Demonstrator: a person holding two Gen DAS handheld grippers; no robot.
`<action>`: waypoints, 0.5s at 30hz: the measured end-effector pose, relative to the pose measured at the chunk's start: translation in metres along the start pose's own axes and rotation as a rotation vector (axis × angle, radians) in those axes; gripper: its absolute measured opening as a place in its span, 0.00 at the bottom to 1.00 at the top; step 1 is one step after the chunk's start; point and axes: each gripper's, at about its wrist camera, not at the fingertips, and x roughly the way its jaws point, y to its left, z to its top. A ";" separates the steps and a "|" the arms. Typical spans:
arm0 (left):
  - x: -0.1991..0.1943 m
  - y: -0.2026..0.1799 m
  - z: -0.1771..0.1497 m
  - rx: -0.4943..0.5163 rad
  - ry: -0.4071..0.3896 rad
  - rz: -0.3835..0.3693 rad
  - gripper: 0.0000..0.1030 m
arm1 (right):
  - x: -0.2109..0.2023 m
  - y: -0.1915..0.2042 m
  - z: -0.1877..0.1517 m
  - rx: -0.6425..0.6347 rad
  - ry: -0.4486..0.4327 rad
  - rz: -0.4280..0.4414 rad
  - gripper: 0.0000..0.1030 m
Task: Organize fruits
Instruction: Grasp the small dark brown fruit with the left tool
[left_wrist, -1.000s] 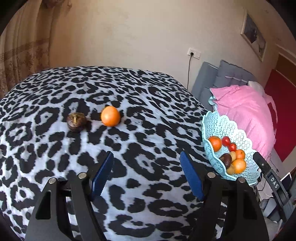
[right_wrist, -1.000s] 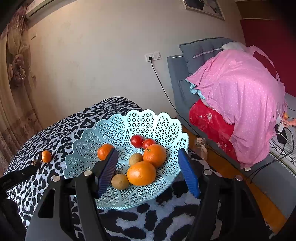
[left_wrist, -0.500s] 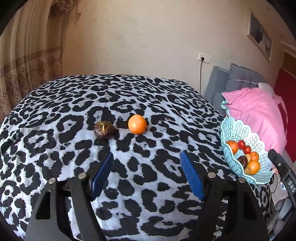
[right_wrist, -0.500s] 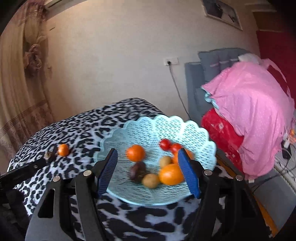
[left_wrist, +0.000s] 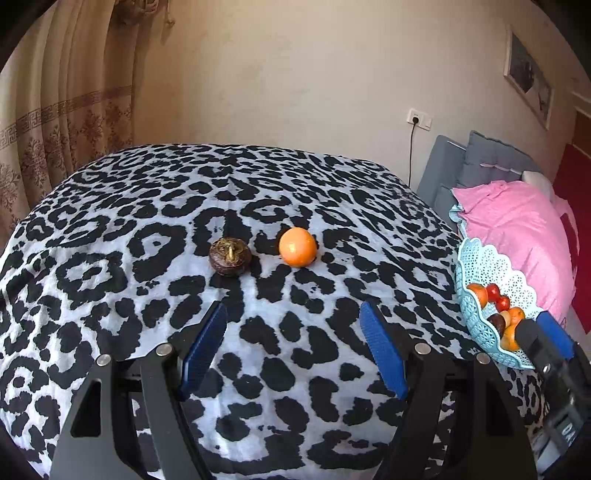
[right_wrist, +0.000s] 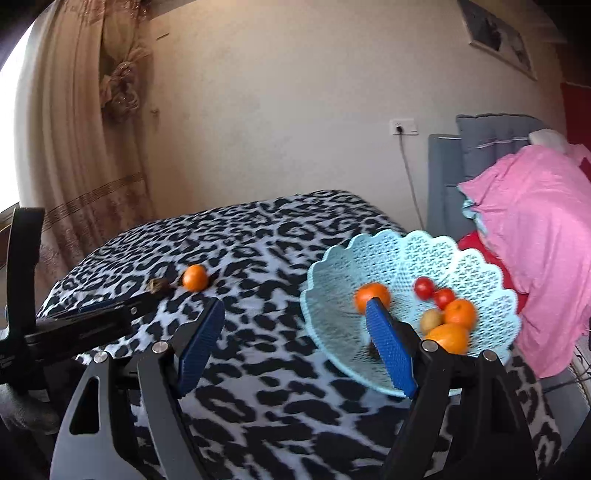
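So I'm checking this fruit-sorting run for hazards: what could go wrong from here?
1. The blue basket sits at the table's right edge, so a nudge from the right tool, whose jaws are opening with nothing between them, might tip it off.
2. The orange and dark fruit lie loose on soft cloth; the open left tool could roll them away.

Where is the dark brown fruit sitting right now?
In the left wrist view the dark brown fruit lies on the leopard-print cover, just left of the loose orange.

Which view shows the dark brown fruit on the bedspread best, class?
The left wrist view: the dark brown fruit sits sharp and unobstructed, beside the orange. The right wrist view shows it small, blurred, partly hidden.
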 end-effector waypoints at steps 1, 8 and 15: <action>0.001 0.003 0.000 -0.006 0.003 0.001 0.76 | 0.002 0.004 -0.002 -0.008 0.007 0.009 0.81; 0.009 0.031 0.001 -0.086 0.035 0.025 0.77 | 0.013 0.023 -0.015 -0.057 0.066 0.074 0.82; 0.026 0.051 0.011 -0.107 0.069 0.063 0.77 | 0.017 0.031 -0.023 -0.080 0.094 0.124 0.82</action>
